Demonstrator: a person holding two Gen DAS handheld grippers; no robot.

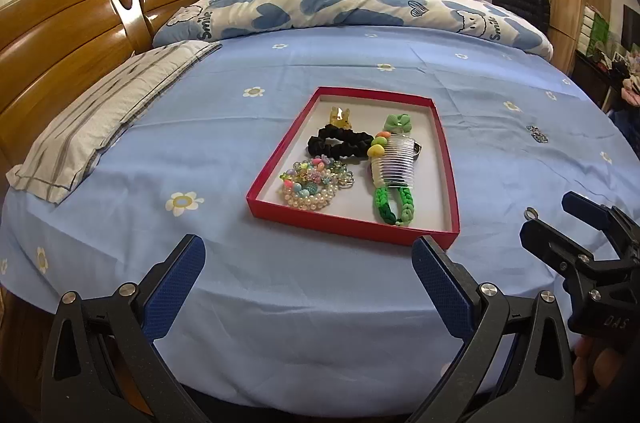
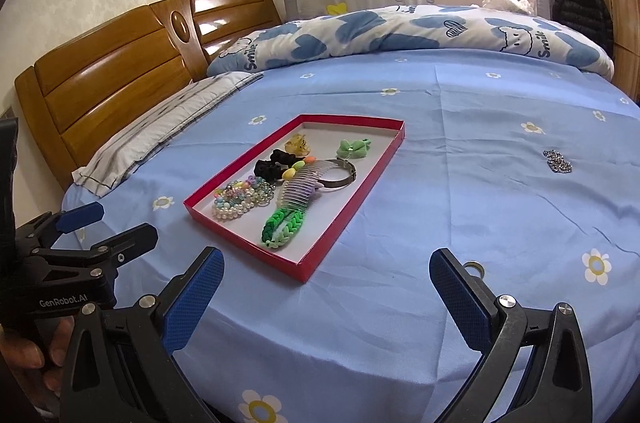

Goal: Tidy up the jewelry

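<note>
A shallow red-walled box (image 1: 352, 228) sits near the middle of a bed spread with a blue flowered sheet (image 1: 280, 283), already holding most of the jewelry. Inside it, a pearl and coloured bead bracelet (image 1: 310, 185) lies in the near left corner, a black scrunchie (image 1: 340, 142) just beyond it, and a small amber rabbit clip (image 1: 341, 117) toward the far wall. Along the box's right side a clear hair comb (image 1: 394, 159) trimmed with pastel beads rests over a metal bangle (image 2: 340, 175), with a green bow (image 1: 396, 122) at the far end and a green braided band (image 1: 394, 205) at the near end.

Two pieces remain on the sheet outside the box: a sparkling rhinestone piece (image 2: 557, 161) well to the right of the box, and a small ring (image 2: 475, 268) near the bed's front edge, just beside the right gripper's outer finger.

The left gripper (image 1: 310, 263) hangs over the front edge of the bed before the box, its blue-padded fingers (image 1: 174, 285) spread wide and holding nothing. The right gripper (image 2: 326, 285) hangs beside it, likewise spread wide and empty. A striped pillow (image 1: 108, 111) lies along the left edge by the wooden headboard (image 1: 60, 35), and a heart-print quilt (image 1: 340, 5) is bunched across the far edge.
</note>
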